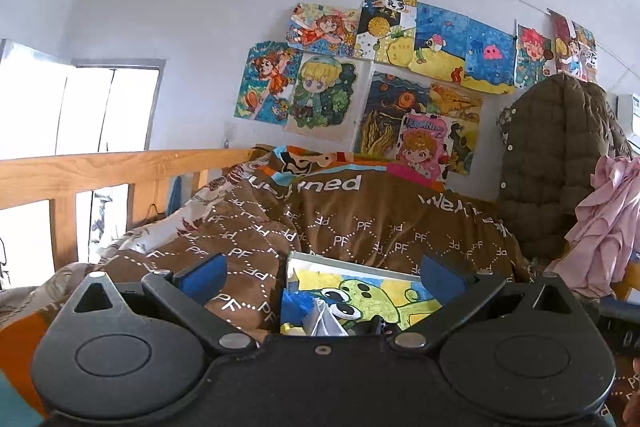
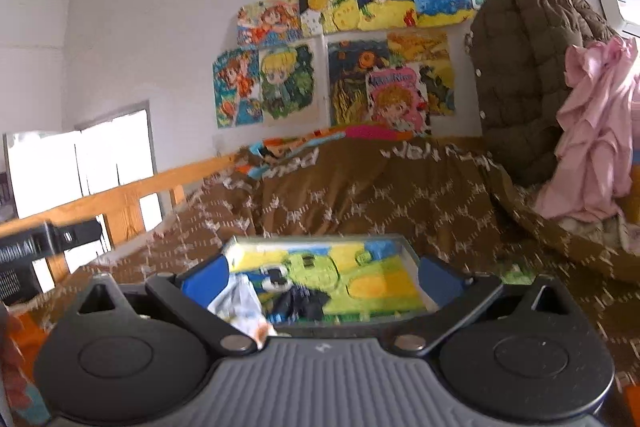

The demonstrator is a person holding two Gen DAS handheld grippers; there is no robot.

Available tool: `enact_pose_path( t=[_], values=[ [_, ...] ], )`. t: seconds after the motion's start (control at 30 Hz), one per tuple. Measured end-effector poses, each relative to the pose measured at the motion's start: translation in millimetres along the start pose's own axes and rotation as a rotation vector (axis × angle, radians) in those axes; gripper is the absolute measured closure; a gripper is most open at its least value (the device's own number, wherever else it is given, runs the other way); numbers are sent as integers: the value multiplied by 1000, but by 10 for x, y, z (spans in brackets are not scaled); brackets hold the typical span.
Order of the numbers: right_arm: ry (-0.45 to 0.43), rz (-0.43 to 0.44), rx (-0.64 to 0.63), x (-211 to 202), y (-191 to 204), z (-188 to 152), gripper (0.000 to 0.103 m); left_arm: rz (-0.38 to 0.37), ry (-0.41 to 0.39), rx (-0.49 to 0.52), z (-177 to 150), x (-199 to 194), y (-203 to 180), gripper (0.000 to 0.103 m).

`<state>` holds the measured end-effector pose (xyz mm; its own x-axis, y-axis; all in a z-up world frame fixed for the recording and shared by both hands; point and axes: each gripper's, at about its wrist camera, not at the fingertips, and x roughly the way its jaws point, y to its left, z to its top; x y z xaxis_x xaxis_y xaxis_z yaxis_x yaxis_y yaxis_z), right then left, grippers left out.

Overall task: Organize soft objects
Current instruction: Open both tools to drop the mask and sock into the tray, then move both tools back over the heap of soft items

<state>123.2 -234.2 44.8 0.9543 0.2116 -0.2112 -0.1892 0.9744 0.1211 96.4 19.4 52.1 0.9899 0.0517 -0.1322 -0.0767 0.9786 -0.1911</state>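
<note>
Fingers (image 1: 204, 277) of the left gripper (image 1: 322, 277) stand wide apart, blue pads facing each other, with nothing clamped between them. Just beyond them, near on the bed, lies a flat picture board (image 1: 360, 297) painted with a green cartoon frog on yellow and blue; a crumpled pale scrap (image 1: 322, 319) rests on its near edge. On the right gripper (image 2: 320, 277) the fingers (image 2: 202, 279) are likewise spread, and the same board (image 2: 332, 275) sits in the gap between them, though this view is blurred and I cannot tell whether either pad touches it.

Behind the board a brown blanket (image 1: 340, 223) is heaped across the bed, printed with a white dotted diamond pattern and the letters "PF" repeated all over. Larger white lettering runs along its far fold; only "ned" reads clearly on the left part, the rest being creased. A brighter orange, blue and pink cover (image 1: 320, 157) shows at the far edge of the heap.

At far right a brown quilted jacket (image 1: 556, 163) with pale snaps hangs upright, and a pink garment (image 1: 604, 223) droops in front of it, touching the blanket's right end. A wooden bed rail (image 1: 100, 171) runs along the left. Children's drawings (image 1: 400, 67) cover the far wall; one, showing a child with orange hair, bears a heading too small to read.
</note>
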Motion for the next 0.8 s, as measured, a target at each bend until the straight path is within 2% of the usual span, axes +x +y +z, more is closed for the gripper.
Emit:
enact_pose_path(
  t=[0.37,0.6,0.8],
  values=[
    [112,-49,57,-275,-85,-259,0,32,33,-16,-82,-358,61,1],
    [154,-75,66,-381,-69,-357,0,15,126,-21,-243,-426,79,1],
    [211,-80,46,-339,-30,-409,0,18,236,-18,-424,-420,130,1]
  ],
)
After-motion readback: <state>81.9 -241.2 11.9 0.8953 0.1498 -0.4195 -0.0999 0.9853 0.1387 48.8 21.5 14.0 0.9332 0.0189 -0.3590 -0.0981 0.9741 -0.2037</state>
